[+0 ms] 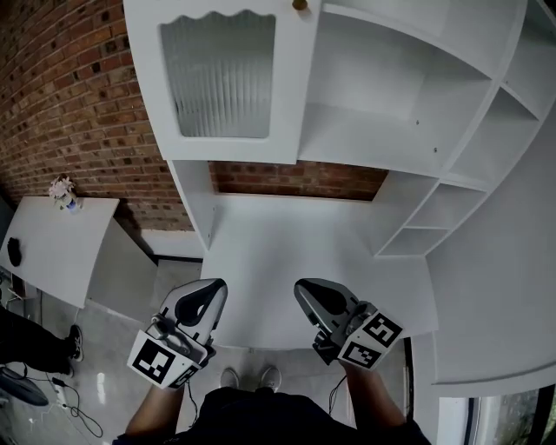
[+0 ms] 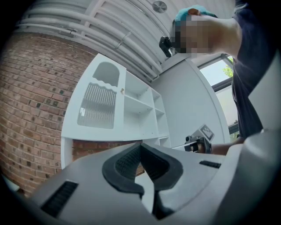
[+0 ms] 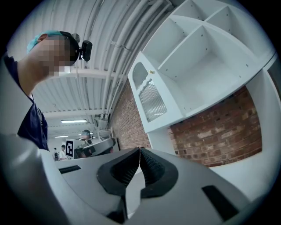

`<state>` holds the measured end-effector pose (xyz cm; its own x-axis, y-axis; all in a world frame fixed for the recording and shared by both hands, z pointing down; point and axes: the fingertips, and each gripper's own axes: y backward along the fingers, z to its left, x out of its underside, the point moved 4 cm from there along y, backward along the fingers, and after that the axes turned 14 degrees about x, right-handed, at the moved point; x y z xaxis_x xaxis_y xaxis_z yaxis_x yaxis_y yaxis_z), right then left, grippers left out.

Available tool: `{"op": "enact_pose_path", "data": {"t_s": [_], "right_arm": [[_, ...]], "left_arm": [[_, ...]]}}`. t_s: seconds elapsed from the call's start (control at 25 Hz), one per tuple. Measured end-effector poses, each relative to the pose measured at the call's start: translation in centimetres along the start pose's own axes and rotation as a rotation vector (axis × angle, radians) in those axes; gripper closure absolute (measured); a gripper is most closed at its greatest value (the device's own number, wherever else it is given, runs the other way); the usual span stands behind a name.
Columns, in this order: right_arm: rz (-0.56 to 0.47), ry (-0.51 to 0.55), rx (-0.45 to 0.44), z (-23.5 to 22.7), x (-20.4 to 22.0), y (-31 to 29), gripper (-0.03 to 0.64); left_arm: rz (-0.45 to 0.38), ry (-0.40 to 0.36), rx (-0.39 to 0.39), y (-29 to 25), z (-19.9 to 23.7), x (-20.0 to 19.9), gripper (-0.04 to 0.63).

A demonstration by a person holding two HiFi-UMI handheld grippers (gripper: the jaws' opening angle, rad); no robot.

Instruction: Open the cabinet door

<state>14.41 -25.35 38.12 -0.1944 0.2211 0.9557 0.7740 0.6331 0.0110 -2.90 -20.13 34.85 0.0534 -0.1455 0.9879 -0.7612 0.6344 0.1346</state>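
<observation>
Head view shows both grippers low in the frame, held out in front of the person over the near edge of the white surface [image 1: 287, 252]. The left gripper [image 1: 215, 288] points forward and a little to the right. The right gripper [image 1: 304, 287] points forward and a little to the left, so the two tips lean toward each other but stay apart. Each gripper carries a cube with black and white square markers at its back end.

In the left gripper view the jaws are together at the tips, with nothing between the pads [image 2: 126, 163]. In the right gripper view the jaws also meet at the tips, and its pads [image 3: 125, 169] hold nothing. The gripper bodies are smooth grey plastic, and the pads are dark with fine ribs.

The cabinet [image 1: 373, 143] is smooth, white and painted, and it hangs on a red brick wall [image 1: 69, 96] above the surface. The cabinet door [image 1: 226, 148] is on its left part, well above both grippers and well apart from them. It is a white frame around a pane of ribbed, cloudy glass [image 1: 221, 83], and the top edge of the pane is cut in a wave. A small round brass-coloured knob [image 1: 300, 4] sits near the right edge of the door. The door seems to lie flat over the left compartment, and to its right are open shelves [image 1: 452, 178].
</observation>
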Motion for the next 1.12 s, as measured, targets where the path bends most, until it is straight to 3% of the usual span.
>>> {"op": "enact_pose_path", "data": {"t_s": [0.16,0.76,1.12], "right_arm": [[-0.028,0.005,0.031,-1.3,-1.3,-1.1,0.591],[-0.238,0.143,0.246,-3.2,-8.8,-8.0,0.589],[-0.293,0.23,0.309,-3.2,-12.9,-11.5,0.589]], "left_arm": [[0.03,-0.009,-0.012,0.0,1.7,0.5,0.588],[-0.006,0.005,0.126,0.3,10.3,0.6,0.588],[-0.033,0.015,0.156,1.3,14.2,0.6,0.588]]}}
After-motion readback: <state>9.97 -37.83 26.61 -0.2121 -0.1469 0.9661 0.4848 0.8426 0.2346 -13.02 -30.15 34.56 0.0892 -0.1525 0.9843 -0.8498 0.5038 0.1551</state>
